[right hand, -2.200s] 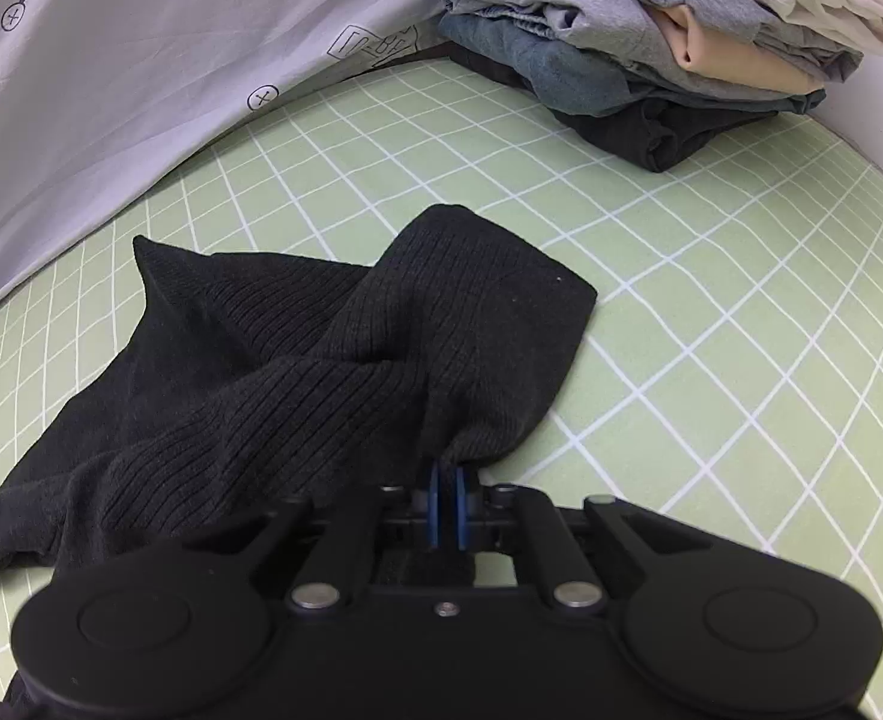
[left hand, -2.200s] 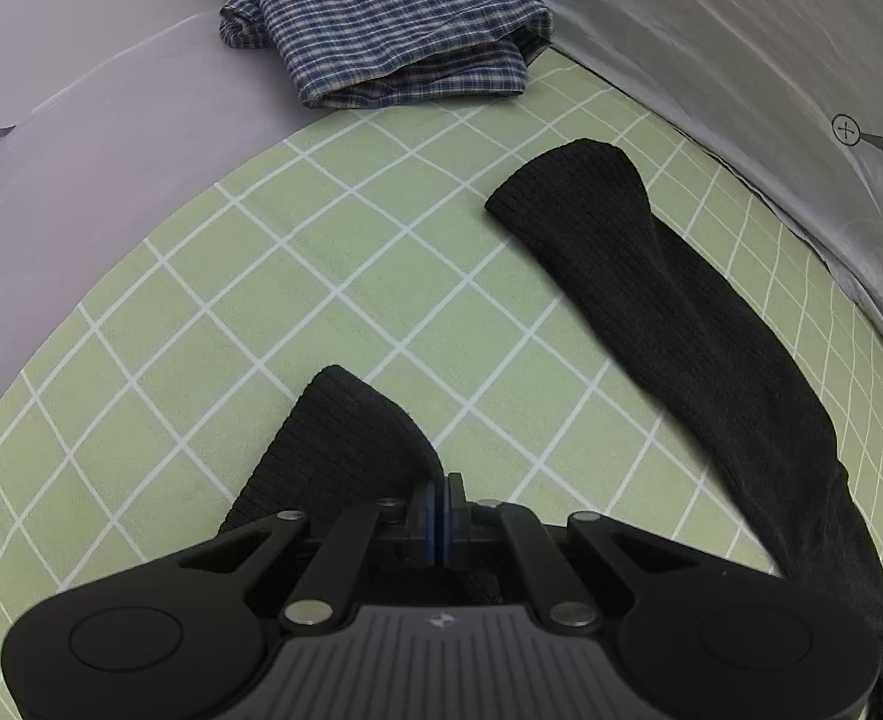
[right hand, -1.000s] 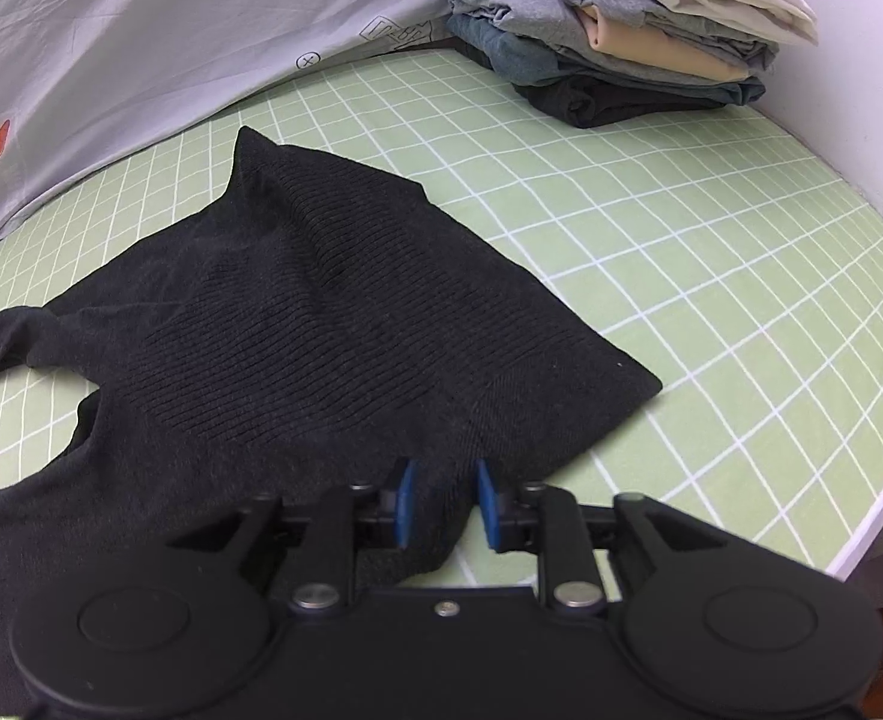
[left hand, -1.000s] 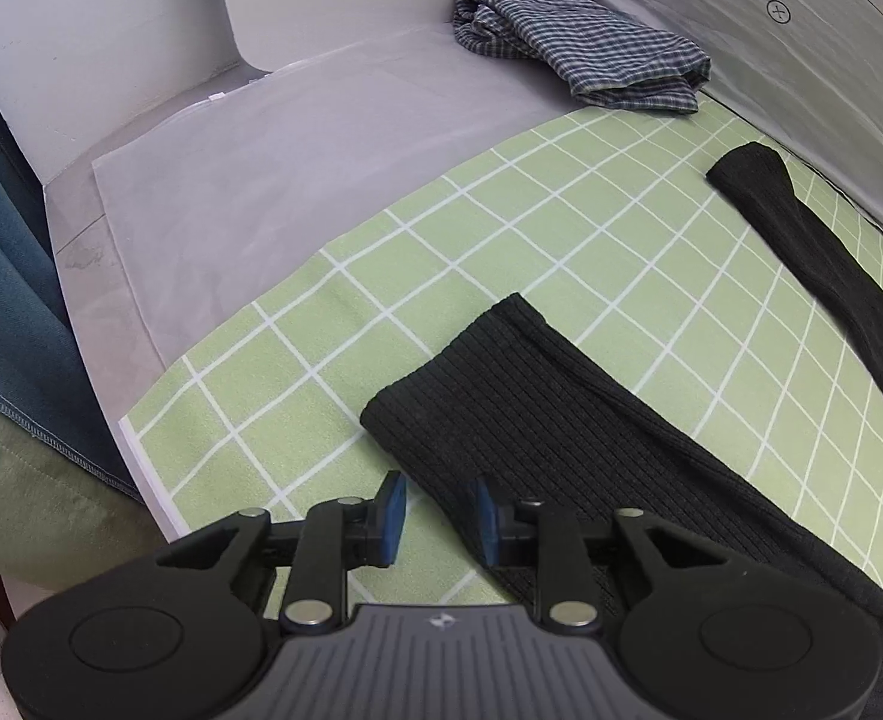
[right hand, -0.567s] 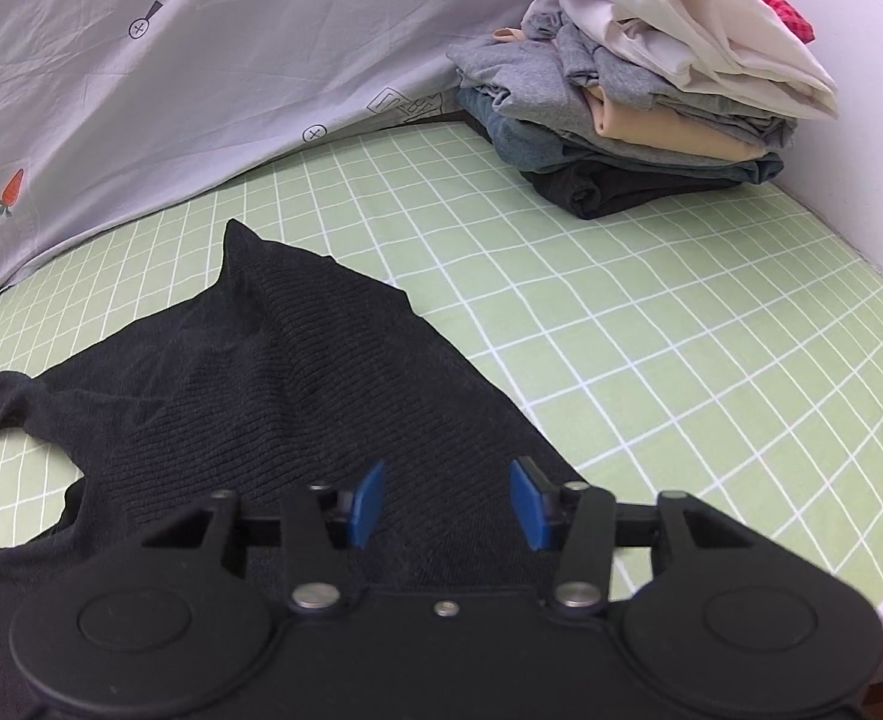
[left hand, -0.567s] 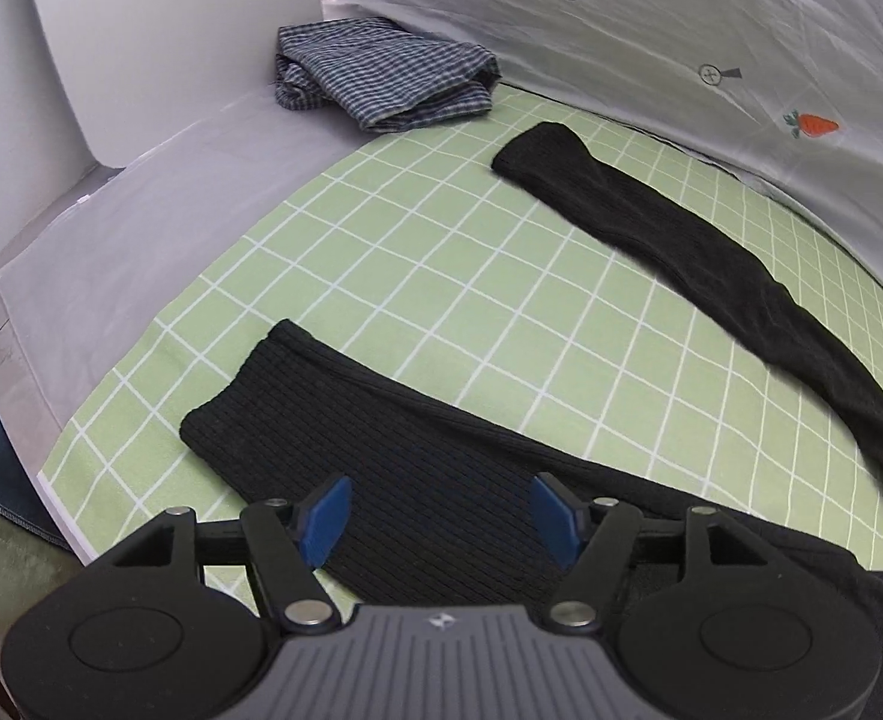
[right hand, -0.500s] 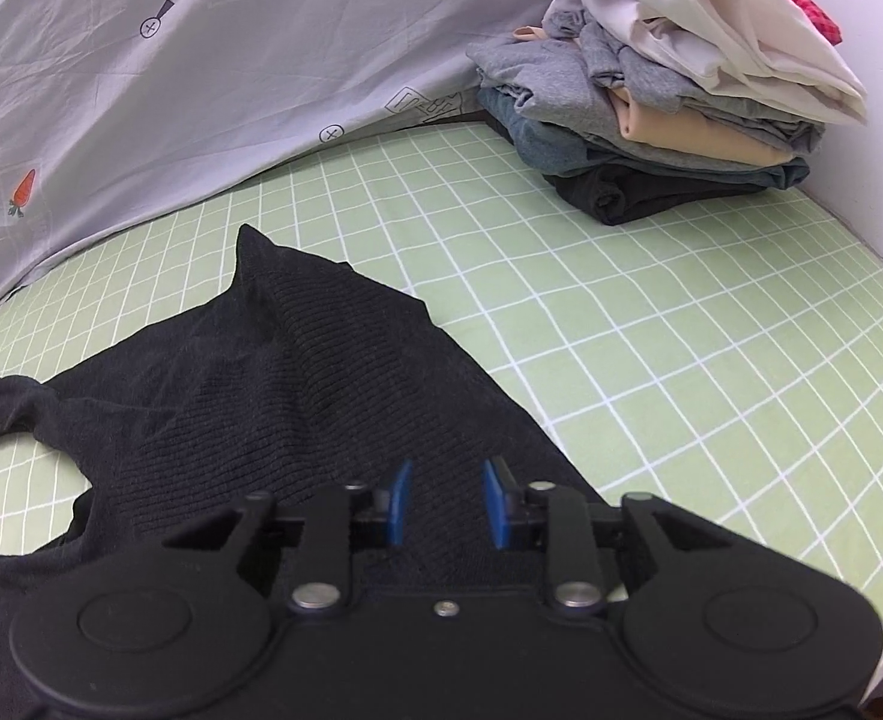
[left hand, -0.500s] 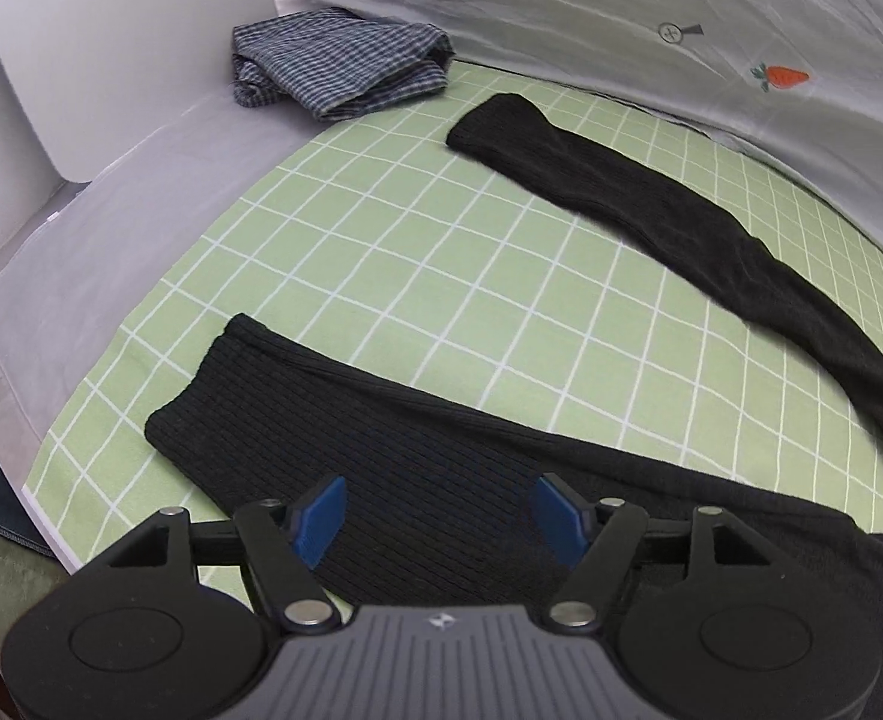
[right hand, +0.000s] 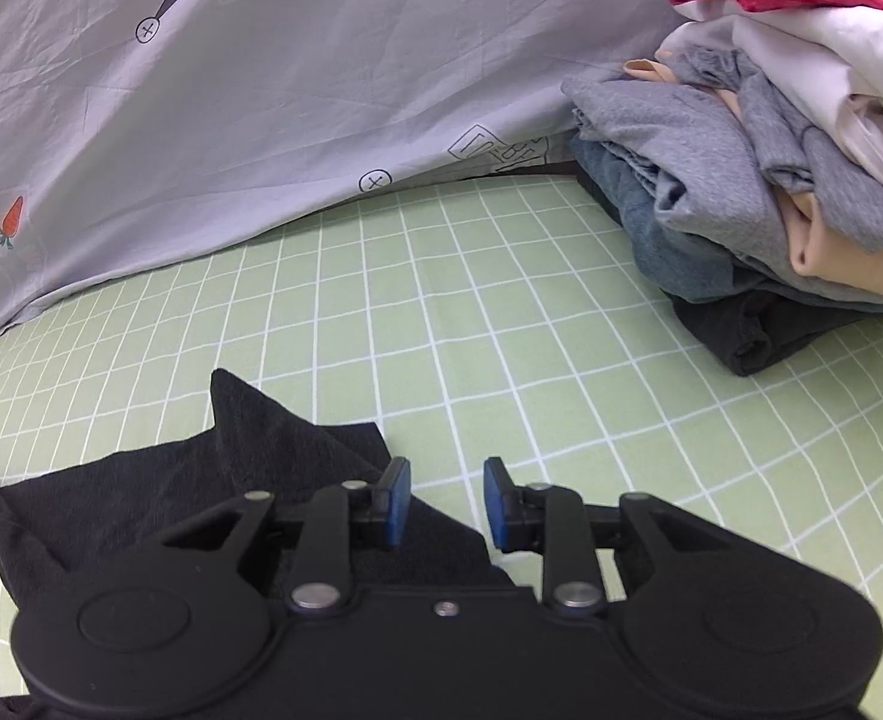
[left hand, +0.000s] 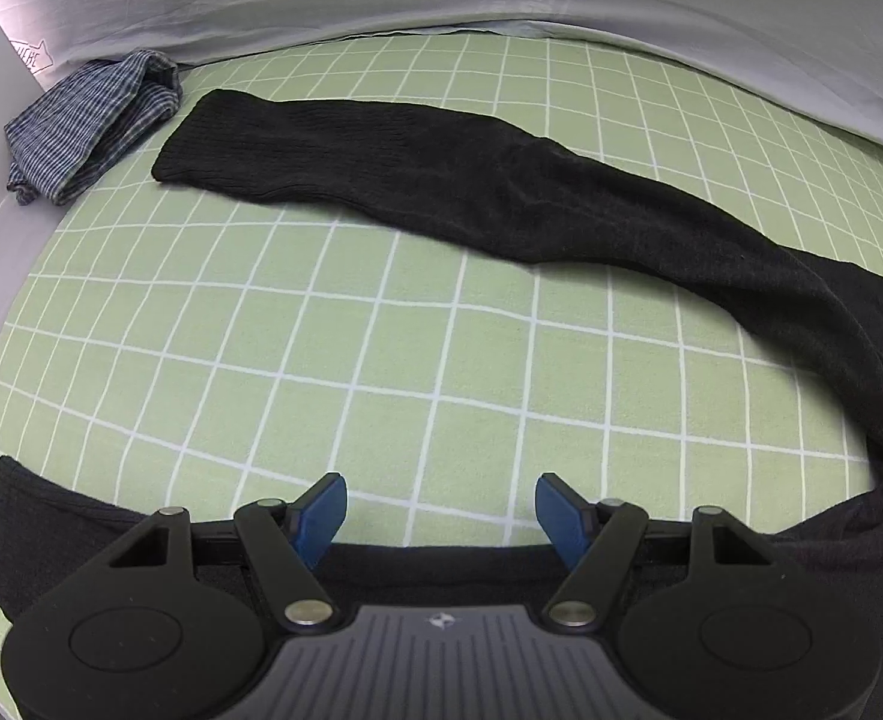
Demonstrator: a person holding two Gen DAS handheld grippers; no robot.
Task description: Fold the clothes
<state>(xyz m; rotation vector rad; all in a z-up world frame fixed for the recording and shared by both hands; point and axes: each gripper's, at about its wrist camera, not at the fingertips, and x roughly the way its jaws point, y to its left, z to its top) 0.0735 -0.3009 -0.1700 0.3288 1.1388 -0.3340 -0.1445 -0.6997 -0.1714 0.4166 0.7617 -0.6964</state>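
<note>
I have the left gripper [left hand: 440, 510] pitched steeply down over the green checked mat [left hand: 321, 360], jaws wide with only mat between them. The black knit sweater [left hand: 501, 192] lies flat, one sleeve stretched across the mat ahead. My right gripper [right hand: 446, 504] tilts down at the sweater's edge, jaws narrow but opening, gripping nothing.

In the left wrist view the black sweater [left hand: 501, 192] runs off the right edge, and its lower hem disappears behind the gripper body at the bottom. In the right wrist view the clothes pile [right hand: 771, 180] is cut by the right edge; the gripper hides the sweater's near part.
</note>
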